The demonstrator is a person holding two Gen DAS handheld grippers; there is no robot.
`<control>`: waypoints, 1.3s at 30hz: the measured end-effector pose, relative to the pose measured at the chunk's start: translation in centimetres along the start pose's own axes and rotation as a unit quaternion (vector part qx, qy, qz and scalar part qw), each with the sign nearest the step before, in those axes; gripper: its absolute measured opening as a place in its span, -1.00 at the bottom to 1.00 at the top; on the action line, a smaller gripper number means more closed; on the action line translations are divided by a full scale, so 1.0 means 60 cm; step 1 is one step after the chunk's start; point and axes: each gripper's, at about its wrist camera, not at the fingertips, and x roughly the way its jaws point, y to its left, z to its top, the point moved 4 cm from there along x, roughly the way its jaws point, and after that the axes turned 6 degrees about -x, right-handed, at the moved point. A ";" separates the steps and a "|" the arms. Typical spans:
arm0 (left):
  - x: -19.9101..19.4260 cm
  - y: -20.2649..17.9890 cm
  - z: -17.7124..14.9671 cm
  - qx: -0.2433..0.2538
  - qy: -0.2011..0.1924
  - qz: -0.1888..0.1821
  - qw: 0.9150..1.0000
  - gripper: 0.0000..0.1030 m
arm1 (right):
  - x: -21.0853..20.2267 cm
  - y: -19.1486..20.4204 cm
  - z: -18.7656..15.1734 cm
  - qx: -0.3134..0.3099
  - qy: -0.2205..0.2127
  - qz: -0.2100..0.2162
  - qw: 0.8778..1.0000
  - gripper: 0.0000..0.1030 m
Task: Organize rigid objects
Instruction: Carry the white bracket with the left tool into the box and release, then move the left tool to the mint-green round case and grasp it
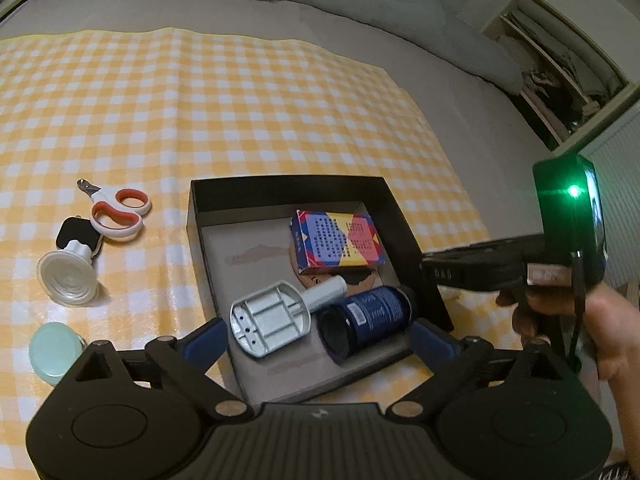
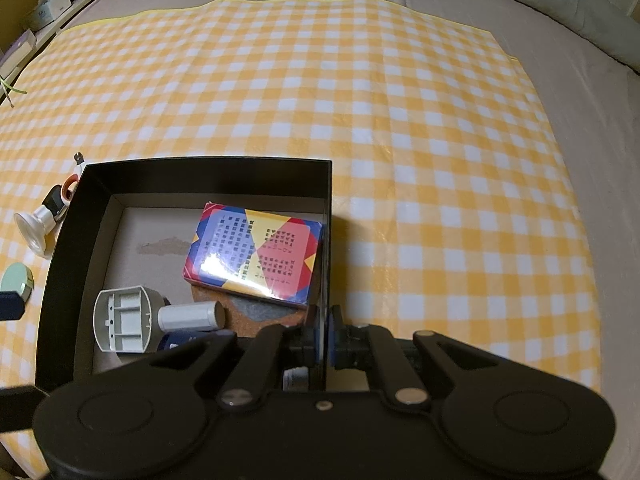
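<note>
- Left wrist view, left of the black box [image 1: 288, 186]: mint-green round lid [image 1: 54, 354] nearest, white suction cup [image 1: 68, 276] further back, red-and-white scissors [image 1: 120, 212] furthest, all on the yellow checked cloth [image 1: 240, 100].
- Inside the box: grey brush-like tool [image 1: 272, 318] lying back up, dark blue jar [image 1: 366, 322] on its side just beside it, patterned card box [image 1: 338, 242] behind both.
- Left gripper [image 1: 316, 340] spread wide above the box, gripping nothing.
- Right wrist view: right gripper [image 2: 322, 346] clamped narrow on the box's right wall [image 2: 328, 240].
</note>
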 end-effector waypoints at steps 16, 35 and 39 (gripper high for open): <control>-0.049 0.080 0.009 0.032 -0.038 0.033 0.998 1.00 | 0.003 -0.001 0.000 -0.002 0.001 -0.003 1.000 -0.90; -0.041 0.211 -0.003 0.065 -0.013 0.125 0.990 1.00 | 0.004 -0.001 0.001 -0.006 0.001 -0.005 1.000 -0.88; -0.032 0.233 -0.008 0.064 -0.001 0.121 0.991 0.99 | 0.004 0.000 0.001 -0.005 0.001 -0.005 1.000 -0.88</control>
